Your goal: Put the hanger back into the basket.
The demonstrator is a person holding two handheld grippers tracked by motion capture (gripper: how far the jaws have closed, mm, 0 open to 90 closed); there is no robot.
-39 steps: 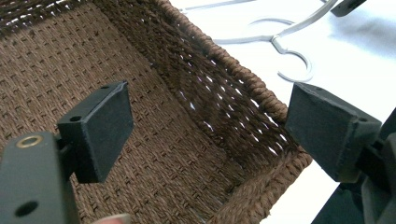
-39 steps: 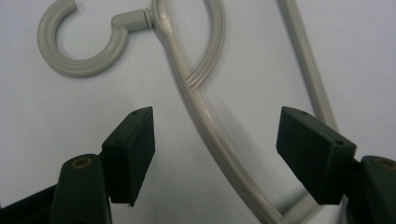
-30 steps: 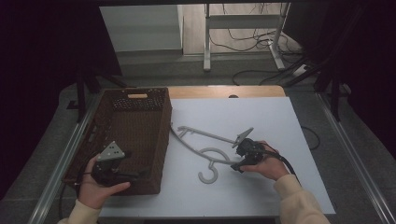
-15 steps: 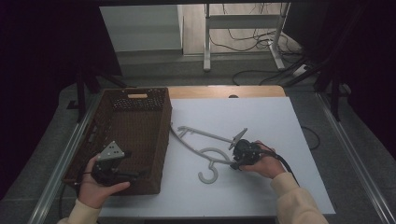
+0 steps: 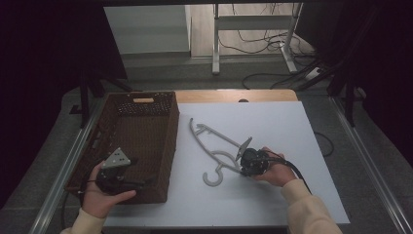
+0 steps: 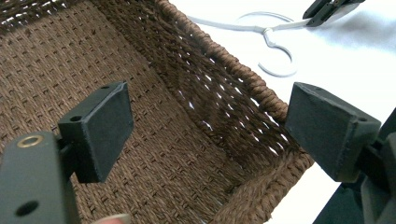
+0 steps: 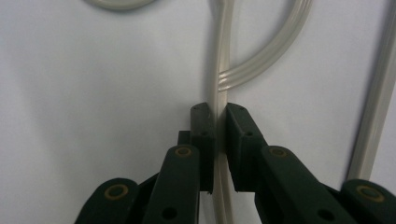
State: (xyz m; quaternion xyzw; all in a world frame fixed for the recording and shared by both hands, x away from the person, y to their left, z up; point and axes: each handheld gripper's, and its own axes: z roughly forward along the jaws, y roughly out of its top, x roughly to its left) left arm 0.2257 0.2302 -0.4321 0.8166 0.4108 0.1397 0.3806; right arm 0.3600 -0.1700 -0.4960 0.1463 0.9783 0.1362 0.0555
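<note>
Right gripper view: the right gripper (image 7: 217,114) has just been closing, and its two black jaws now pinch a thin rib of the white plastic hanger (image 7: 223,65), which lies flat on the white table (image 7: 93,93). High view: the hanger (image 5: 214,146) sits on the tabletop just beside the brown wicker basket (image 5: 146,105), its hook pointing toward the person, with the right gripper (image 5: 246,158) clamped on the bar near the neck. The left gripper (image 5: 141,183) hangs over the basket's near corner; in the left gripper view its jaws stand wide apart, holding nothing, one on each side of the woven rim (image 6: 243,84). The grip looks risky: the rib is narrow and smooth, and it is caught off-centre, so a lift may let the long arm swing down, twist in the pads or slip out. A swinging end or the hook could also snag the basket's wall on the way over, and the waiting left gripper stands in that same corner, where the two could collide.
</note>
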